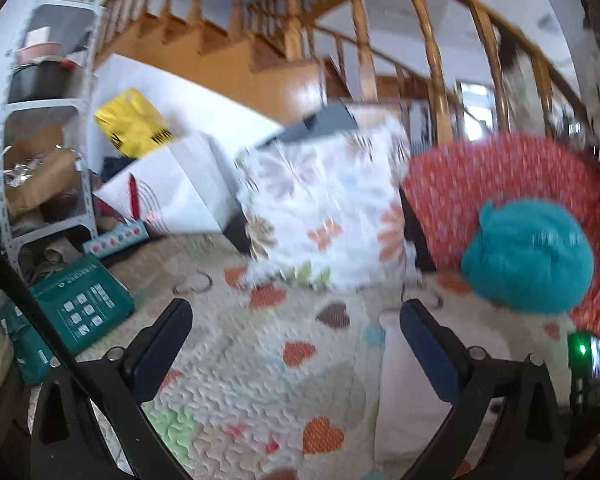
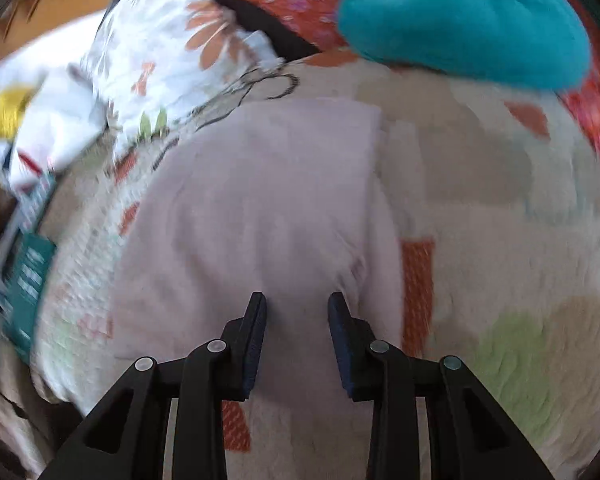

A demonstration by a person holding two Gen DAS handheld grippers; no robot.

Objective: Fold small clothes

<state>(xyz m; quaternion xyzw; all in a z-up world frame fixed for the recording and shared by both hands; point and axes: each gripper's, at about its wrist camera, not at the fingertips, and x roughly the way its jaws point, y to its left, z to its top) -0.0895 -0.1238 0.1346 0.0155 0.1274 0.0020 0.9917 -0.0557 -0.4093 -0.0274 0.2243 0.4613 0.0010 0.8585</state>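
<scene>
Pink garment [image 2: 260, 208] lies flat on the heart-print quilt [image 2: 480, 208], spread from just beneath my right claw [image 2: 297, 308] toward the far floral pillow [image 2: 160, 52]. Its long axis runs near-to-far, roughly in line with my right fingers. Right edge looks straight, like a fold already made; blur keeps me from being sure.

Right claw: released, jaws apart with a moderate gap, tips hovering over the garment's near end, pointing down and far. Nothing held. Contact with the cloth I cannot tell.

Left claw [image 1: 296, 320]: released wide, empty, raised and angled toward the room. From it the garment [image 1: 412, 392] lies to the right, beside its right finger.

Right hand is clearly the nearer. Judgement: next grasp falls to it, at the near hem, carrying it far. A teal bundle [image 2: 460, 16] sits far right, apart from the garment.
</scene>
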